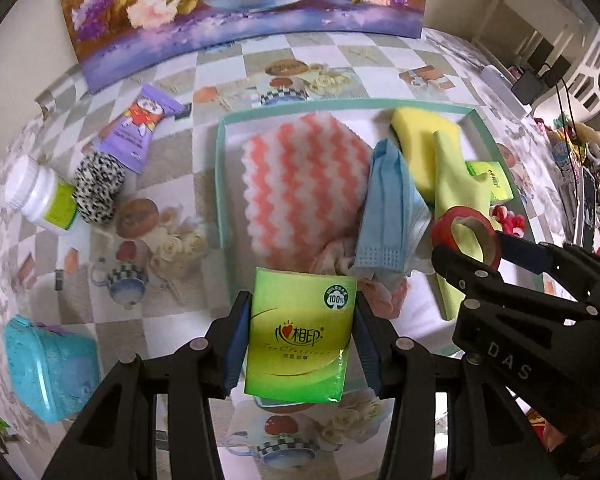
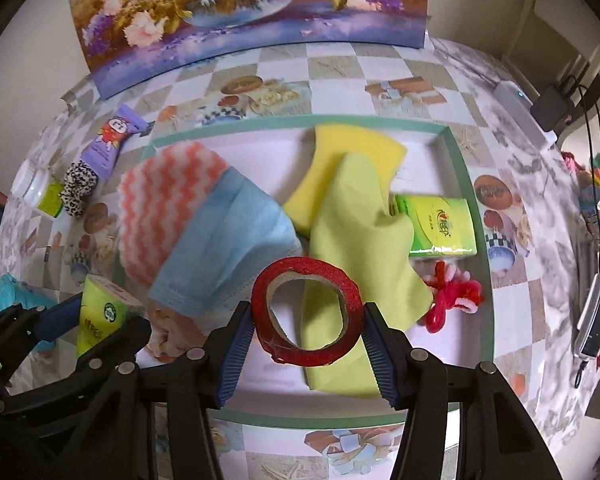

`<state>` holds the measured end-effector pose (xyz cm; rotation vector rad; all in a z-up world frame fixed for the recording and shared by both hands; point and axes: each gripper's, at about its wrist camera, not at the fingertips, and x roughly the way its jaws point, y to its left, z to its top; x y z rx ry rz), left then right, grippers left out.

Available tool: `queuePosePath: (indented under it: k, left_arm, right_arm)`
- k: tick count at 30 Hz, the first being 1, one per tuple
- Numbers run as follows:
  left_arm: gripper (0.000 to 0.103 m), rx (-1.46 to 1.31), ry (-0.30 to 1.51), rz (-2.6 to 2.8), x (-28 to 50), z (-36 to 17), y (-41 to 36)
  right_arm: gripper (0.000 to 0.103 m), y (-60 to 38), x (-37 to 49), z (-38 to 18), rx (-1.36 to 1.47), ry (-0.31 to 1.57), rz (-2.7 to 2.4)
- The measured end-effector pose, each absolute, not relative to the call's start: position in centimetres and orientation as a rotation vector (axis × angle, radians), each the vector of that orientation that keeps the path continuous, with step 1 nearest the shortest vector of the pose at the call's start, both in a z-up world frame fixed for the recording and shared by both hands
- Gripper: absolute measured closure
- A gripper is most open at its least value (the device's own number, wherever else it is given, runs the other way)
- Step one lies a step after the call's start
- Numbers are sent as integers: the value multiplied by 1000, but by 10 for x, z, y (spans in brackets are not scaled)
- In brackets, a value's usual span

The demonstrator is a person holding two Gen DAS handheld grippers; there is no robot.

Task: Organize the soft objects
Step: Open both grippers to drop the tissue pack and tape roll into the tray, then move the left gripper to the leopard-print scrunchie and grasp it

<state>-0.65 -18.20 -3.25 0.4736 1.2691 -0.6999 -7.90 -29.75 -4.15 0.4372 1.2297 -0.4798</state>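
Note:
My left gripper (image 1: pixel 300 336) is shut on a green tissue pack (image 1: pixel 300 336), held above the near left edge of the green-rimmed tray (image 1: pixel 219 168). My right gripper (image 2: pixel 306 316) is shut on a red tape roll (image 2: pixel 260 312), held over the tray; the roll also shows in the left wrist view (image 1: pixel 440 228). In the tray lie a pink-and-white wavy sponge (image 1: pixel 300 176), a blue face mask (image 1: pixel 392 216), a yellow sponge (image 2: pixel 352 148), a yellow-green cloth (image 2: pixel 360 224), a second green tissue pack (image 2: pixel 440 224) and a red fuzzy item (image 2: pixel 456 296).
Left of the tray on the checkered tablecloth lie a purple tube (image 1: pixel 136 132), a leopard-print scrunchie (image 1: pixel 98 188), a white bottle (image 1: pixel 40 196) and a teal wipes pack (image 1: pixel 48 364). A flower painting (image 1: pixel 240 8) leans at the back. Cables and clutter (image 2: pixel 596 200) sit at the right.

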Motion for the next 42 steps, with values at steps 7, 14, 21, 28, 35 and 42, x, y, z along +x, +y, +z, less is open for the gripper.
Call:
queuePosePath:
  k: [7,14,21,28,35,42]
  left_arm:
    - [45,435,1303,-698,-1,-37,-180]
    - [37,377,1301,-682,11,-27,-170]
    - [36,334,1302,-616,28,-25,-155]
    - [14,266,1298,-531,52,-24,-132]
    - [14,215,1300,-495,68,-26,-117]
    - [14,236,1231,-468,70,-14,-114]
  right_arm:
    - [44,-301,-78,-38,430,1223,-497]
    - [35,-302,-76,-23,401,1187,-523]
    - [29,-302,-73,-20,374,1188,-545]
    - [0,-298,-69,-20,329,1175,-561]
    - [0,-298,-68,-20,322,1171,-579]
    - [0,-295,-65,-16,303,1159,-571]
